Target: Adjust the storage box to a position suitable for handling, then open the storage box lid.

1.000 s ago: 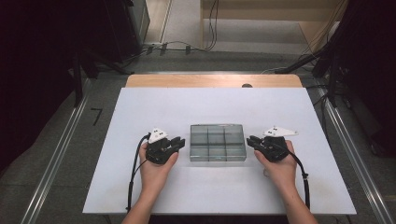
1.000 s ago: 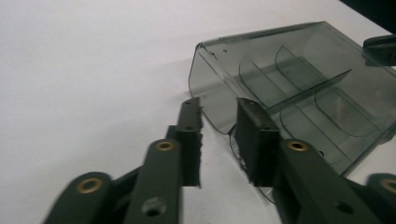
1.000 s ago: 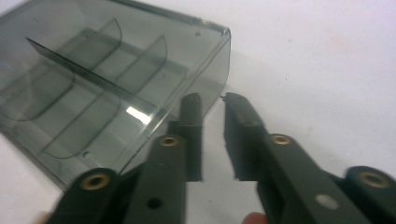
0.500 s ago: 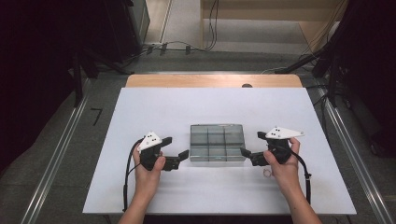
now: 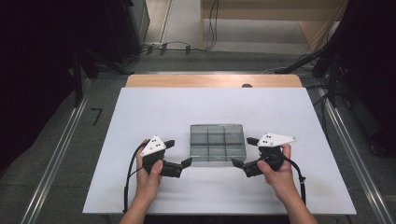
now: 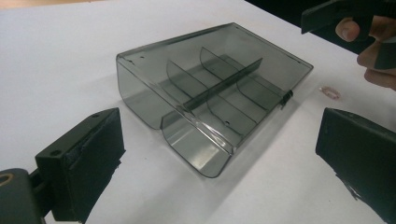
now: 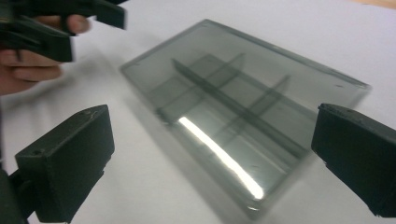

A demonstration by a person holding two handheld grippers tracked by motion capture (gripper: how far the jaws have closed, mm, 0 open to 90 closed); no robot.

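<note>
A clear smoky-grey box with several compartments lies flat on the white table. My left gripper stands just off the box's left front corner. Its jaws have just been opening and now gape wide with nothing between them. My right gripper mirrors it off the right front corner, open, its jaws also just opened and bare. In the left gripper view the box lies ahead of the left gripper, with the right gripper beyond. The right gripper view has the box ahead of the right gripper.
A wooden strip edges the table's far side. Metal rails run along both sides, and cables lie on the floor behind. A small pale ring-like speck lies on the table beside the box.
Both grippers were shut close against the box's sides. They have drawn back toward the front edge and opened wide. The box has not moved.
</note>
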